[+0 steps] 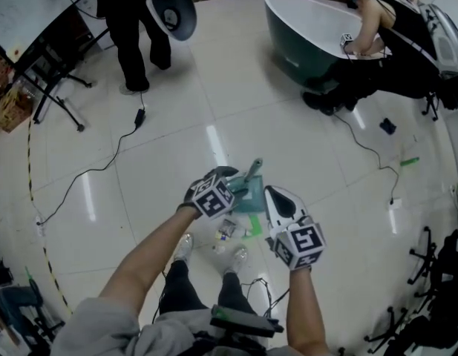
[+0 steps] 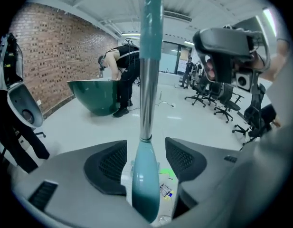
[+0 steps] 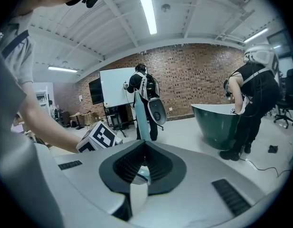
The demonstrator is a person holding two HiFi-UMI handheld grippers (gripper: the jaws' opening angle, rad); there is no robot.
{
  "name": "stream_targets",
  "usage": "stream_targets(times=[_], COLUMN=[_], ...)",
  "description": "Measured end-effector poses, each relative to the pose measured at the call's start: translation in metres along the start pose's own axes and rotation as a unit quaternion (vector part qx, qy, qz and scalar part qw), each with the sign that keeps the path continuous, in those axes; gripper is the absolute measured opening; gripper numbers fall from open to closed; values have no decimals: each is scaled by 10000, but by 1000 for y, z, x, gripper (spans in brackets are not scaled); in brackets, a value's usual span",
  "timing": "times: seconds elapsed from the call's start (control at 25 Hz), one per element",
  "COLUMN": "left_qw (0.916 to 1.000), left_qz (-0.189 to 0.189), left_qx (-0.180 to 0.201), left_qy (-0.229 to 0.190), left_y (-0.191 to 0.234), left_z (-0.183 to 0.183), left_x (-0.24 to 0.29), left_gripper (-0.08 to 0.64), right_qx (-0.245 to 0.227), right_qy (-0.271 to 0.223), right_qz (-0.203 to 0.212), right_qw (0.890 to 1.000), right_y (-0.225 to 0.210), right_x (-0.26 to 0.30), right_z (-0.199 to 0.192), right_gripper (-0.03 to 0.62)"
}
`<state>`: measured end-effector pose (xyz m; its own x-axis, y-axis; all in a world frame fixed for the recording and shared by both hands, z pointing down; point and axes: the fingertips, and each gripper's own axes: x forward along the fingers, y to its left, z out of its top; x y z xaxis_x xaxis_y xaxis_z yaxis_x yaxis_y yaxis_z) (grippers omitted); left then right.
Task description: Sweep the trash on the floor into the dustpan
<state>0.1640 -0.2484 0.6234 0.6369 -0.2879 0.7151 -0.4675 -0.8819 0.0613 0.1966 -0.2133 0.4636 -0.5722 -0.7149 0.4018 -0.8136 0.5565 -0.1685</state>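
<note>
My left gripper [image 1: 232,184] has its fingers released around the upright teal handle [image 2: 149,80] of the dustpan [image 1: 251,200], ready to steady it beside the trash [image 1: 227,231], while my right gripper [image 1: 279,199] has its fingers clenched.

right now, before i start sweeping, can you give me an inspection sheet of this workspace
surface: pale glossy tiled floor
job's things: teal dustpan on the floor; teal-and-metal handle rising beside it; trash scraps between the dustpan and the person's shoes
clutter: small dark object and green strip on the floor to the right
grippers: left gripper open, the handle between its jaws with gaps either side; right gripper shut, nothing clearly held
cables: black cable with plug block trailing left; another ending at a white block
surroundings: dark green tub, person bent over it, second person standing, office chairs, brick wall
</note>
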Motion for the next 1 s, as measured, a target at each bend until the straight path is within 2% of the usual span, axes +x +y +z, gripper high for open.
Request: stream_targets(times=[0.36,0.44,0.56,0.6,0.72,1.0], left_qw=[9985,9979,9987,9989,9988,9984], left_qz=[-506,-618,-488,-439,-423,-534], left_qx=[114,139,64,26,-41,-118], left_qy=[198,165,148,178,243,171], left_y=[-7,-12,-5,-3,-3,-10], left_z=[-6,-2,-1,-3,-6,-6], left_x=[31,33,32,32,35,34], left_gripper=[240,228,118,118,117,118], right_qx=[155,224,242,231,201,100], right_qy=[122,112,158,169,135,-24], right_qz=[-20,15,167,226,390,680], right_qw=[9998,9997,9994,9993,9989,9976], right_y=[-12,-16,-15,-14,-14,-4], right_x=[12,16,27,32,43,66], right_z=[-8,-11,-13,-13,-8,7], right_gripper=[2,30,105,134,161,175])
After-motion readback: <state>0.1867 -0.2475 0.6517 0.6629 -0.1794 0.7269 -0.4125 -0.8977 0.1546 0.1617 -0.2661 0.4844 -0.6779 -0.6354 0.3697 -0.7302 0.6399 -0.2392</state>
